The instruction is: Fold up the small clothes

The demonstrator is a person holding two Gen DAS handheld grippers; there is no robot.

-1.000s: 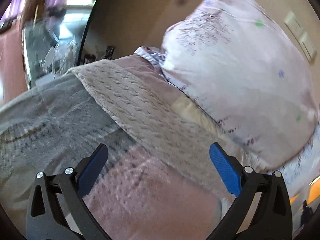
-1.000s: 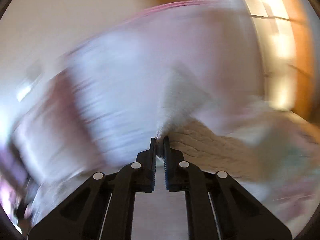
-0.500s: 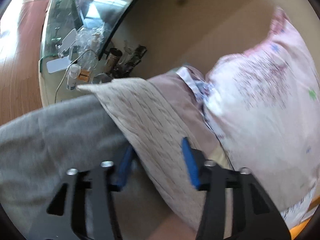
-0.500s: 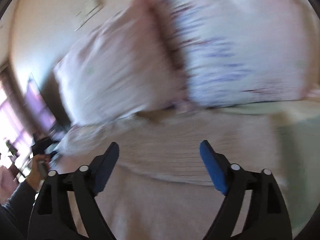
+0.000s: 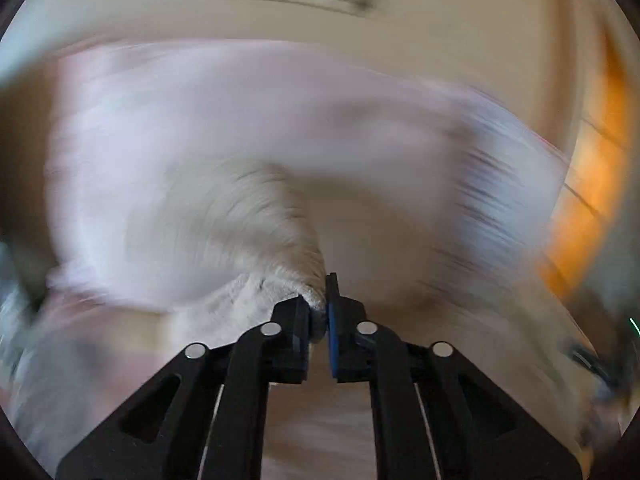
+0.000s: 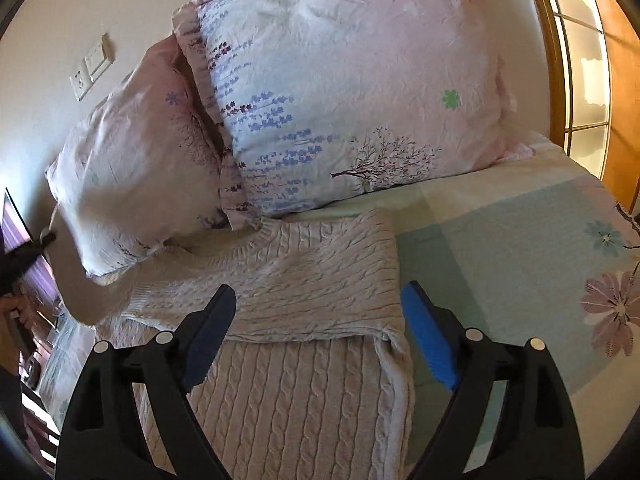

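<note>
Left gripper (image 5: pixel 319 312): its black jaws are pinching shut on a bunched edge of the cream cable-knit sweater (image 5: pixel 256 296); everything beyond is smearing into blur.
Right gripper (image 6: pixel 316 336): its blue-padded fingers (image 6: pixel 426 340) are standing wide apart, holding nothing, hanging just above the sweater.
Sweater: the cream cable-knit sweater (image 6: pixel 280 280) is lying on the bed, its upper part doubled over the lower, the ribbed collar touching the pillows.
Pillows: two pale pink pillows printed with lavender sprigs (image 6: pixel 344 80) are leaning against the wall behind the sweater.
Bed: a pale green bedspread with large flowers (image 6: pixel 520 240) is stretching away right of the sweater.
</note>
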